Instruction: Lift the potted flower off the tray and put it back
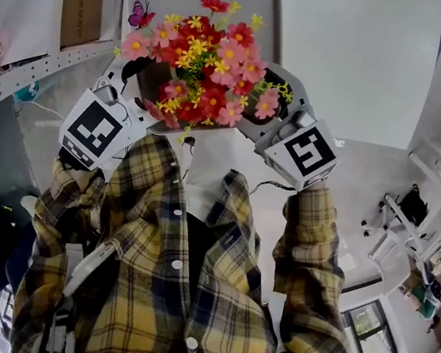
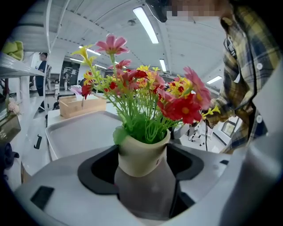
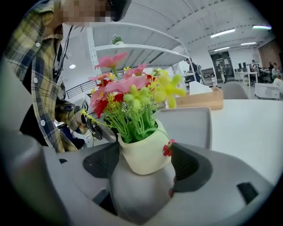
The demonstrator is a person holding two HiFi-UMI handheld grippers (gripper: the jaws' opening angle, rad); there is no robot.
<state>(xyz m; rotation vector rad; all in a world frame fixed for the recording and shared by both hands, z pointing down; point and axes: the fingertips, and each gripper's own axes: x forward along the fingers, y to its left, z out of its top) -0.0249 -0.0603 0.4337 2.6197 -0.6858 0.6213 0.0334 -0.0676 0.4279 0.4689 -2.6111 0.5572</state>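
Two hand-held grippers point(image 2: 142, 161) point(image 3: 145, 161) clamp the potted flower point(image 1: 210, 68)

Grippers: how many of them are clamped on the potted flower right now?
2. The left gripper holds the potted flower between its jaws, low on the pot, from one side. The right gripper holds it the same way from the opposite side.

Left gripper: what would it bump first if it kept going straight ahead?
The flower pot. It already sits gripped in the jaws of the left gripper, so nothing comes before it.
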